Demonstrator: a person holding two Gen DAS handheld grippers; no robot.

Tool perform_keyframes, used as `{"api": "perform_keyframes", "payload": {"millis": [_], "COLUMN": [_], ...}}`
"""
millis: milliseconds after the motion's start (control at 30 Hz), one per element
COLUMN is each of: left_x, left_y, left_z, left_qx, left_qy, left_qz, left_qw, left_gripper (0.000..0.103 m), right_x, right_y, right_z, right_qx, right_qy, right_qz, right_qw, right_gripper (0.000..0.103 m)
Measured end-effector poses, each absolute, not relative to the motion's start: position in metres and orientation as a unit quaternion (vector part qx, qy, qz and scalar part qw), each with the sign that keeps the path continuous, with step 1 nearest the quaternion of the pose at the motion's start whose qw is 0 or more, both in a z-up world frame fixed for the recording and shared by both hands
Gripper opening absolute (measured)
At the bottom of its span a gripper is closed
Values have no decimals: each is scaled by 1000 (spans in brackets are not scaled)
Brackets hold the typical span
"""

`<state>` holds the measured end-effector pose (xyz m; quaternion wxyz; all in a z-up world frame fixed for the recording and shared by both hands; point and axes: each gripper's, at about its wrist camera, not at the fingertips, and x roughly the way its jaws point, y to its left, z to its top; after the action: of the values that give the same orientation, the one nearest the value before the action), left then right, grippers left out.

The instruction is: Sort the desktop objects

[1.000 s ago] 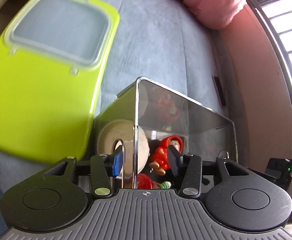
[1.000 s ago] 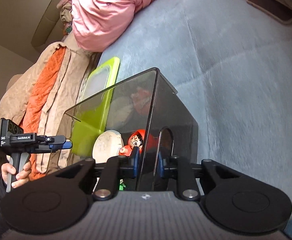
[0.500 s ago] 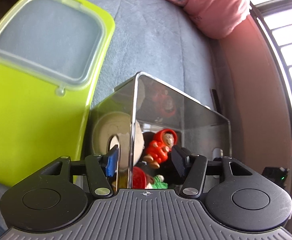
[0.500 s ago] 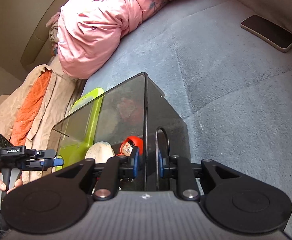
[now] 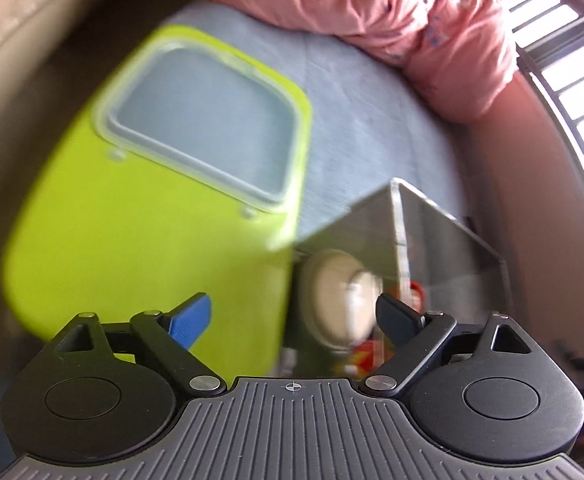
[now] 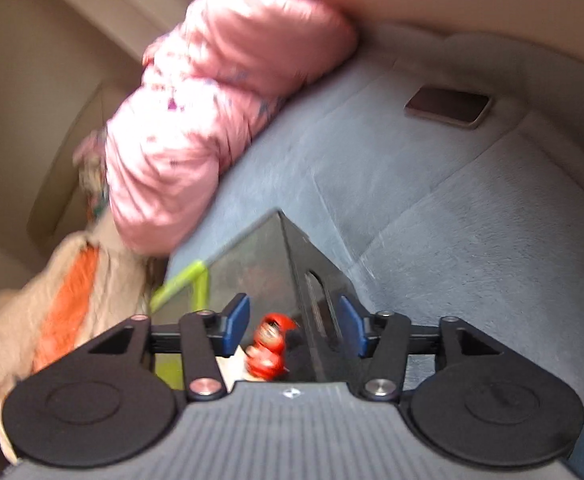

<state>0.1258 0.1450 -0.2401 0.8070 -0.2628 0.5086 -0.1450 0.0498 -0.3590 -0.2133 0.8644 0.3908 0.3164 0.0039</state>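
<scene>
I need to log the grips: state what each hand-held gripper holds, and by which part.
Nothing is held. The left hand-held gripper and the right hand-held gripper are both opening, pads clear of the tinted acrylic box; the right one's jaws straddle a box wall without pressing it.

Right tool (image 6: 293, 328) jaws opening astride dark clear box (image 6: 276, 276) wall; red doll (image 6: 270, 350) inside.

A pink padded jacket (image 6: 212, 128) lies bunched against the beige sofa back (image 6: 24, 80), at the far edge of the grey-blue seat cushion (image 6: 471, 248). A tan garment with an orange lining (image 6: 64, 312) is heaped just beside it. A dark phone (image 6: 447, 106), blurred, seems to lie flat well apart. Barred window panes (image 5: 571, 68) glow brightly.
</scene>
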Motion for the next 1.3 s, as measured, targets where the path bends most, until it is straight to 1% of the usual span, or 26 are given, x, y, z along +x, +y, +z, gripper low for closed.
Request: {"api": "perform_keyframes", "payload": {"millis": [67, 200, 233, 300, 367, 433, 533, 600, 667, 833, 900, 967, 1000, 1100, 1200, 1300], "left_x": [126, 131, 132, 132, 131, 128, 111, 97, 87, 85, 86, 88, 91, 113, 138, 150], "left_y": [158, 188, 202, 239, 279, 315, 353, 362, 363, 356, 363, 370, 371, 360, 338, 322], "left_z": [-243, -257, -265, -288, -322, -358, -389, -399, -407, -431, -440, -441, -441, -449, -434, -398], "left_qx": [-271, -298, -325, -429, -543, -625, -663, -683, -702, -706, -714, -688, -668, -644, -629, -596], "left_qy": [505, 496, 489, 457, 420, 394, 377, 361, 347, 384, 373, 373, 385, 426, 429, 408], "left_qz": [-153, -170, -185, -216, -228, -207, -140, -126, -129, -92, -87, -73, -68, -117, -196, -226], "left_qw": [805, 797, 788, 748, 690, 641, 631, 622, 608, 588, 587, 618, 633, 625, 619, 654], "left_gripper": [93, 95, 96, 103, 103, 103, 103, 103, 103, 103, 103, 103, 103, 103, 103, 103], "right_x": [44, 58, 64, 75, 84, 92, 101, 104, 107, 110, 109, 107, 105, 103, 106, 107], "right_y": [-355, -333, -325, -308, -290, -272, -251, -241, -233, -226, -224, -224, -225, -231, -233, -228], "right_z": [-206, -196, -195, -191, -187, -183, -179, -178, -180, -190, -194, -193, -192, -190, -198, -201], "right_qx": [426, 470, 469, 459, 448, 437, 422, 413, 404, 417, 426, 424, 422, 423, 436, 431], "right_qy": [288, 269, 271, 281, 291, 301, 312, 319, 324, 339, 344, 345, 342, 334, 341, 348], "right_qz": [6, 36, 36, 37, 44, 57, 76, 83, 81, 76, 75, 79, 79, 74, 66, 72], "right_qw": [858, 840, 840, 842, 844, 846, 848, 849, 852, 840, 833, 834, 836, 839, 830, 830], "right_gripper": [69, 76, 76, 80, 82, 84, 86, 91, 92, 92, 92, 92, 92, 94, 94, 94]}}
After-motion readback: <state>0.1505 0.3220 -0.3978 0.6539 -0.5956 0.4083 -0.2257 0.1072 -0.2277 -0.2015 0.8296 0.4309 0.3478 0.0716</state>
